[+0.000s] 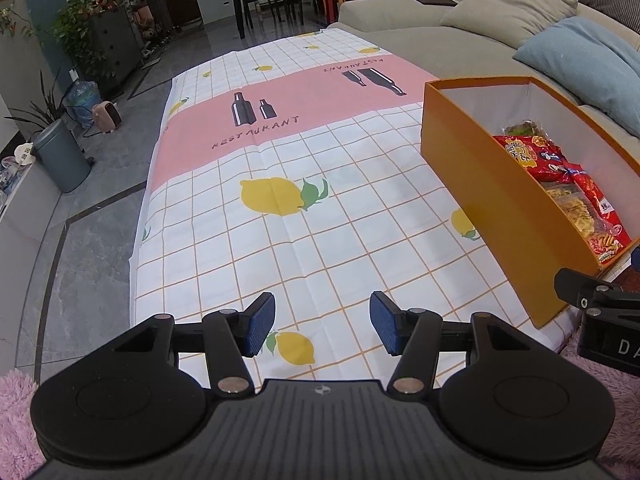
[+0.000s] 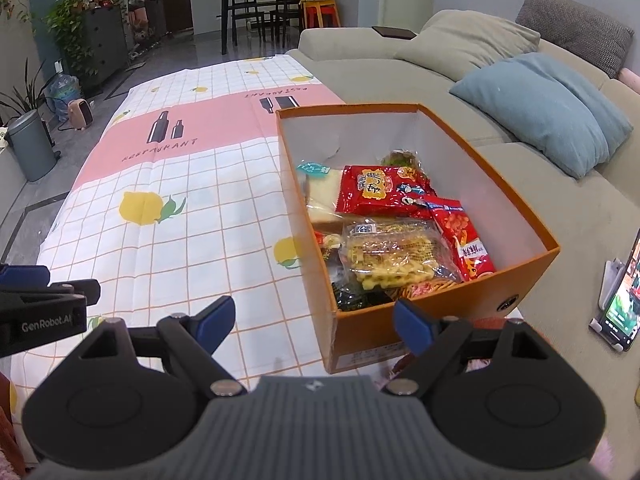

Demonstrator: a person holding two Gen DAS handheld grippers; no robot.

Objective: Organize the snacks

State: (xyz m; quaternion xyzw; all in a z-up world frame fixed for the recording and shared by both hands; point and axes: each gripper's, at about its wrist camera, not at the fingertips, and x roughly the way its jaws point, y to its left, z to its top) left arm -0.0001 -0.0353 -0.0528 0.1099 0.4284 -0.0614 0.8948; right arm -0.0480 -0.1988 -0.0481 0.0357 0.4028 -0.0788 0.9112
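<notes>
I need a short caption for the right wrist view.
Open right gripper before the orange box of snacks on the table.

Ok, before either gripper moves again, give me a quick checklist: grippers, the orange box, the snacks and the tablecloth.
1. Left gripper open, nothing between its pads: ok.
2. Right gripper open, nothing held: ok.
3. Orange box upright on the table, top open: ok.
4. Snack packets in the box, such as the red packet and the clear bag of yellow snacks: ok.
5. Loose snacks left on the tablecloth: none visible in either view, ok; the part behind the box is hidden, cannot tell.
6. Phone propped to the right of the box, apart from the right gripper: ok.
</notes>
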